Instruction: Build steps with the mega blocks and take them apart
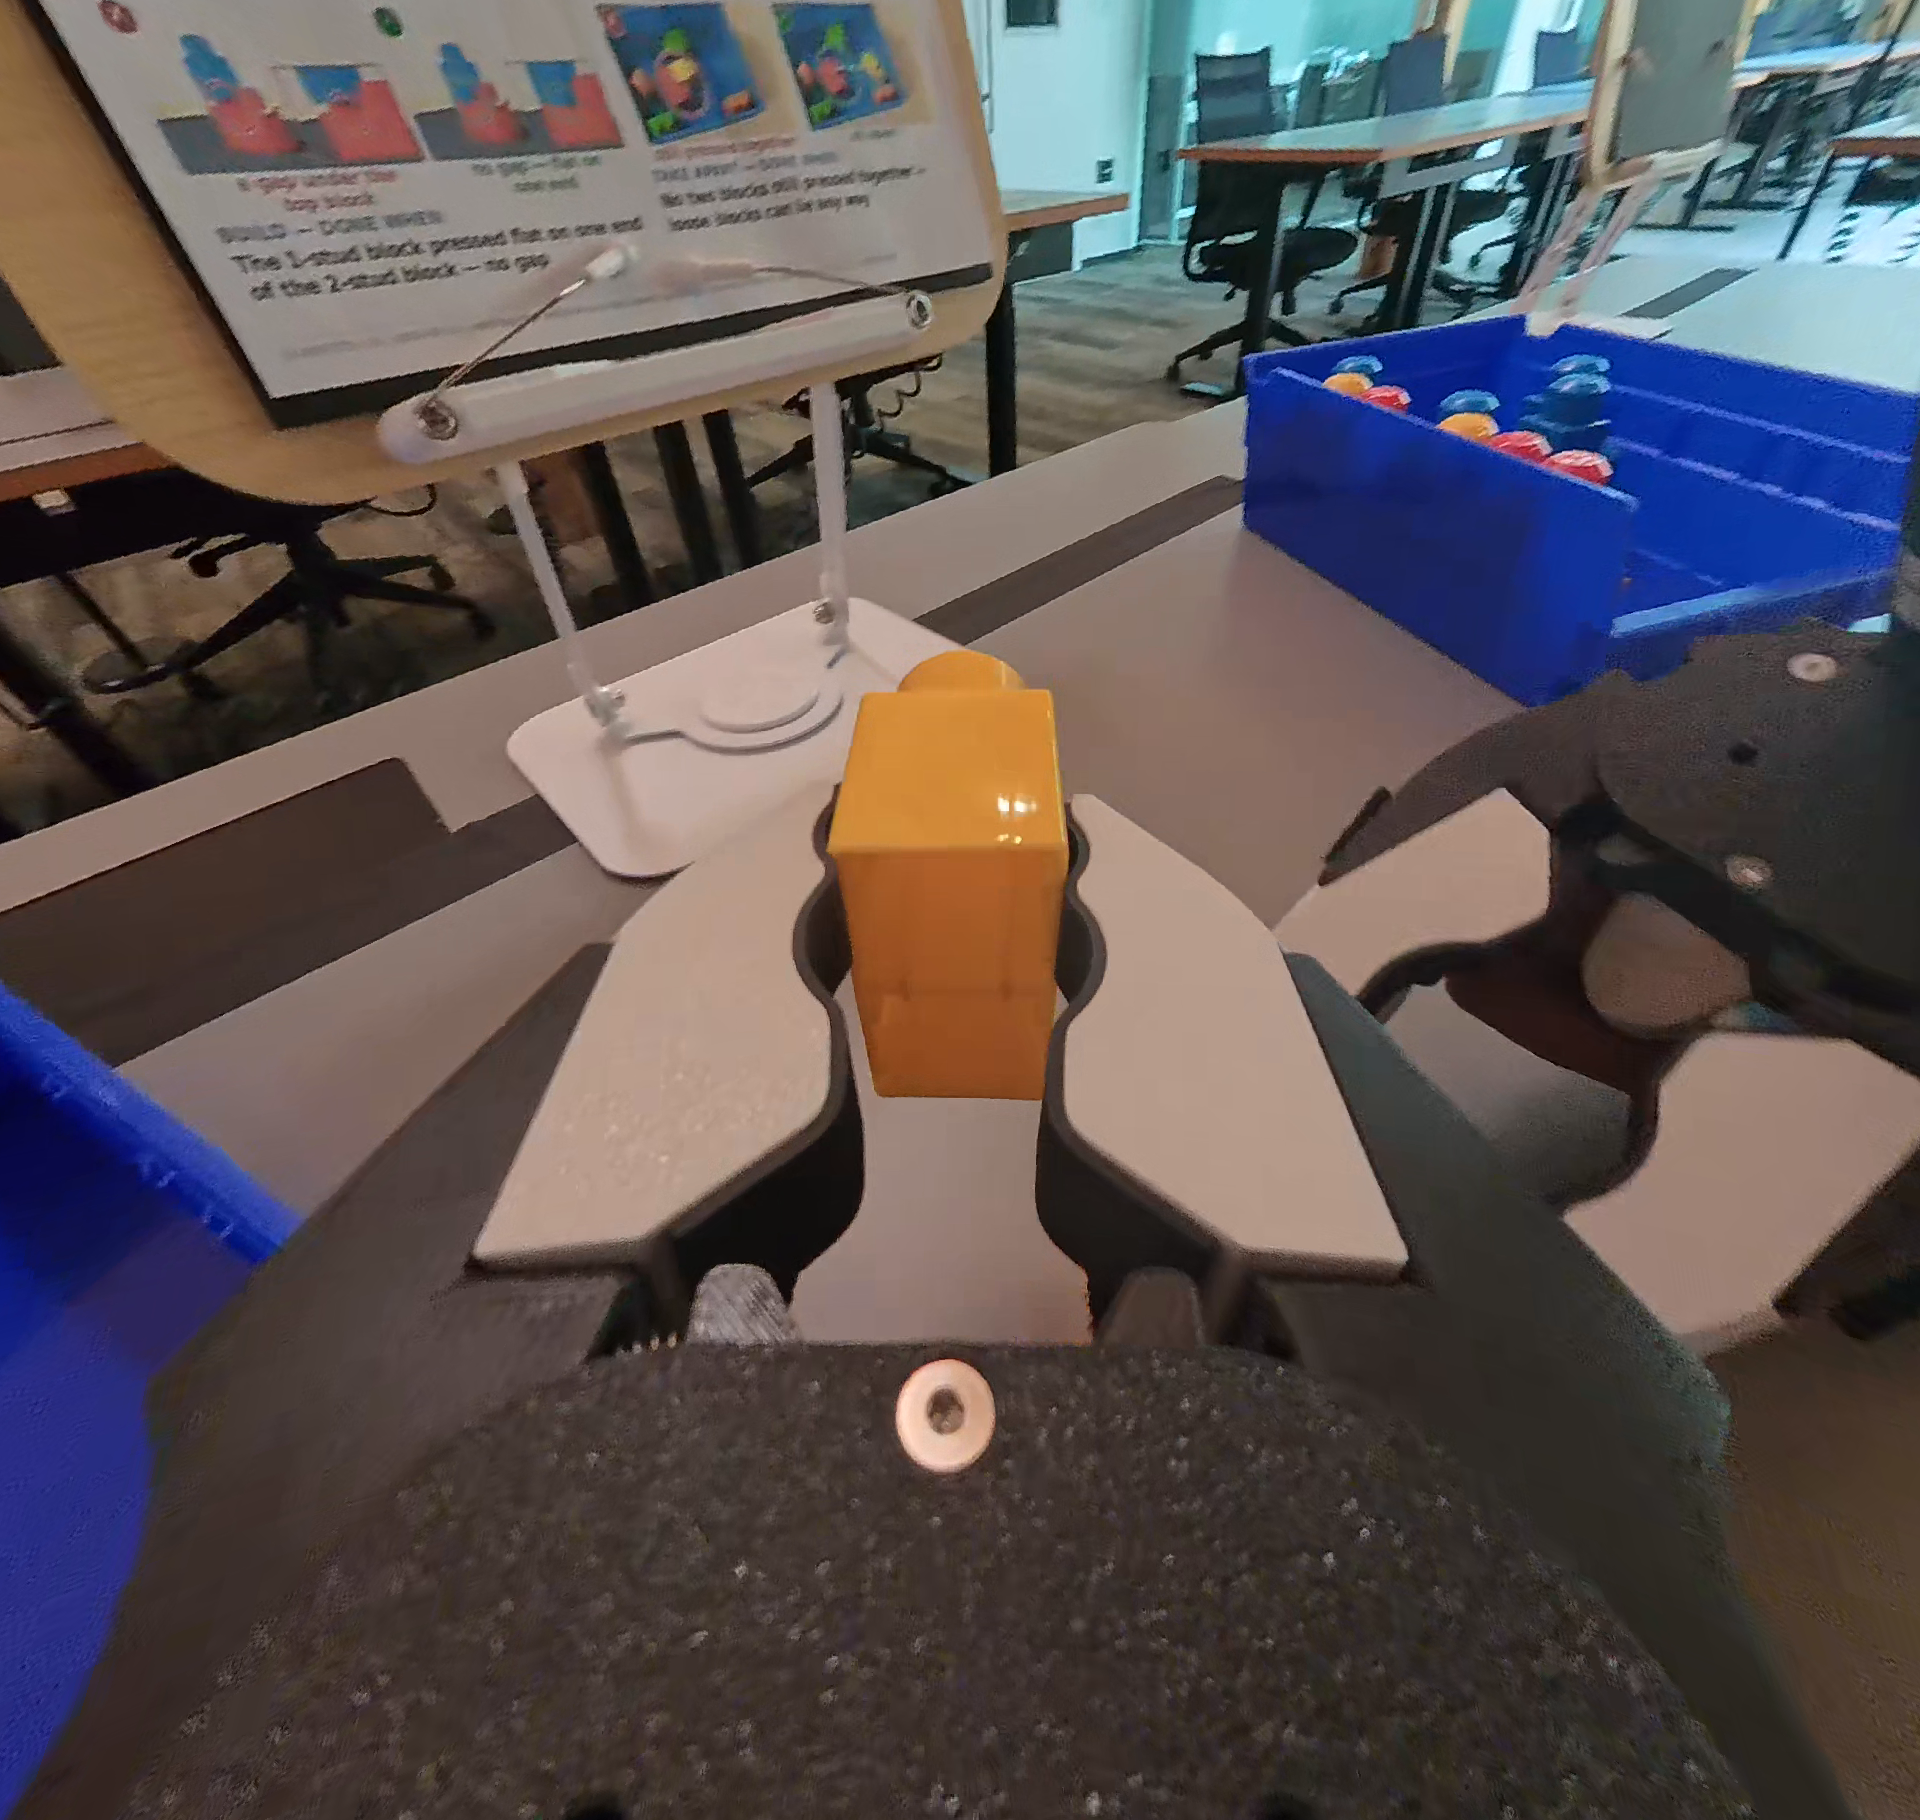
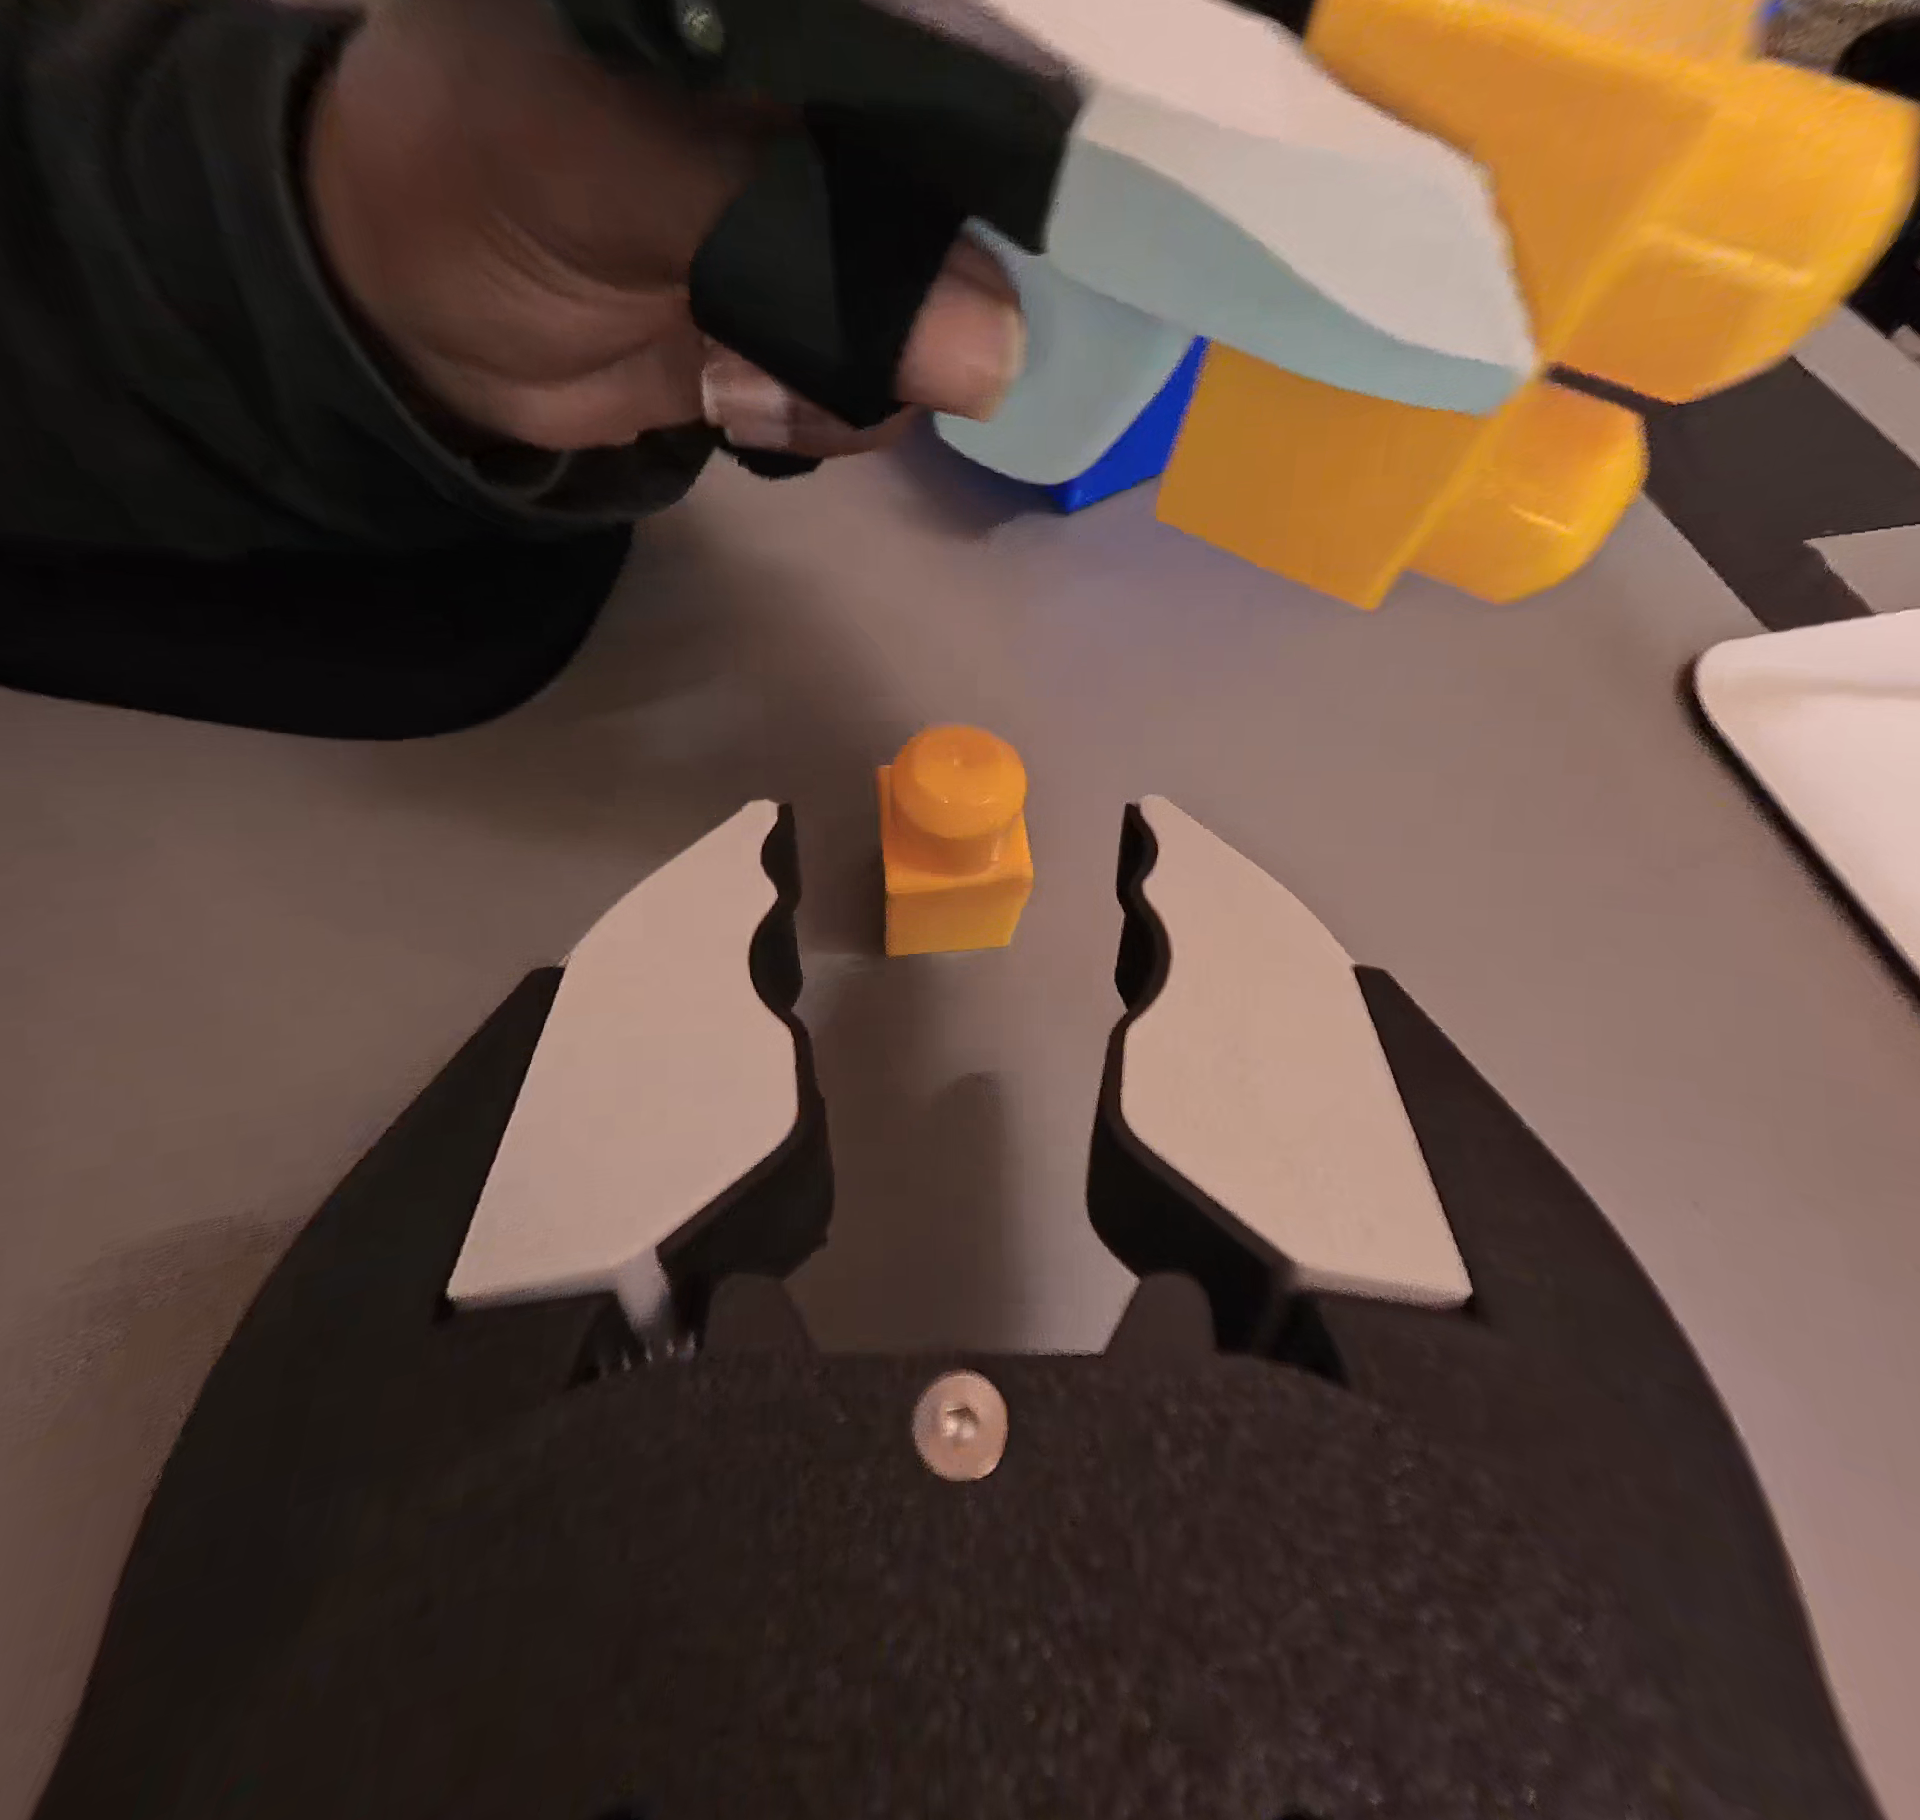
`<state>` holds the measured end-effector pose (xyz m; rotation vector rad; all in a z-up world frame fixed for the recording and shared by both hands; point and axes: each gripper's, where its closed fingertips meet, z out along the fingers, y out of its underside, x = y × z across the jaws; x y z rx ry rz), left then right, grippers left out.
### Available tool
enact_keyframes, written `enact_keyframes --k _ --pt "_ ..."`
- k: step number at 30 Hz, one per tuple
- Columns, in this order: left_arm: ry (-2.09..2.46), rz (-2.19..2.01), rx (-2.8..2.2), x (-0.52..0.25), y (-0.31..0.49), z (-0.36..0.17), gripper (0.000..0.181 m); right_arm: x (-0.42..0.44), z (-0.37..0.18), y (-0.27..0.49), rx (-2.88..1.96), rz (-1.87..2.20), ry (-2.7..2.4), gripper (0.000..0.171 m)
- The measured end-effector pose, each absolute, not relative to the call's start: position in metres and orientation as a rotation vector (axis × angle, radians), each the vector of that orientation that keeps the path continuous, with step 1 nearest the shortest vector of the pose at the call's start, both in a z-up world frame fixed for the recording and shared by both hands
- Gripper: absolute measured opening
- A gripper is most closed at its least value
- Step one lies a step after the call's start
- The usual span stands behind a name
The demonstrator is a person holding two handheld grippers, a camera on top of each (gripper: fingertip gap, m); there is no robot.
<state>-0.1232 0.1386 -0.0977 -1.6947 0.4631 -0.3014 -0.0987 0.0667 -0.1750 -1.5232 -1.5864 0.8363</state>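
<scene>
Both grippers share one build: the left gripper and right gripper have grainy black bodies, one silver screw each, and pale grey scalloped fingers; the hand wears a black sleeve

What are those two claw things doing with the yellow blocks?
A person is holding a gripper in each hand to build with toy blocks. The left gripper is shut on a two-stud yellow block, holding it up off the grey table. The right gripper is open, its fingers on either side of a small one-stud yellow block standing on the table, not gripping it. More blocks sit in a blue bin.
</scene>
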Motion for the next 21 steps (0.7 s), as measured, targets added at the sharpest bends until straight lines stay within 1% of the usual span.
enact_keyframes --k 6,12,15,16,17,19,21 --pt "0.413 -0.245 -1.74 -0.135 0.144 -0.105 0.037 -0.115 -0.189 0.06 -1.523 0.676 -1.721 0.06" --pt "0.384 -0.203 -1.764 -0.147 0.147 -0.109 0.037 -0.122 -0.205 0.063 -1.569 0.605 -1.771 0.058" --pt "0.376 -0.202 -1.77 -0.15 0.148 -0.11 0.037 -0.122 -0.209 0.066 -1.57 0.586 -1.766 0.049" --pt "0.377 -0.201 -1.771 -0.151 0.148 -0.11 0.037 -0.121 -0.21 0.066 -1.575 0.586 -1.769 0.039" --pt "0.378 -0.203 -1.771 -0.151 0.148 -0.111 0.037 -0.12 -0.211 0.066 -1.576 0.593 -1.777 0.035" --pt "0.383 -0.214 -1.769 -0.15 0.147 -0.111 0.037 -0.116 -0.208 0.066 -1.578 0.607 -1.778 0.034" --pt "0.4 -0.248 -1.753 -0.146 0.145 -0.109 0.037 -0.112 -0.192 0.07 -1.553 0.673 -1.723 0.034"
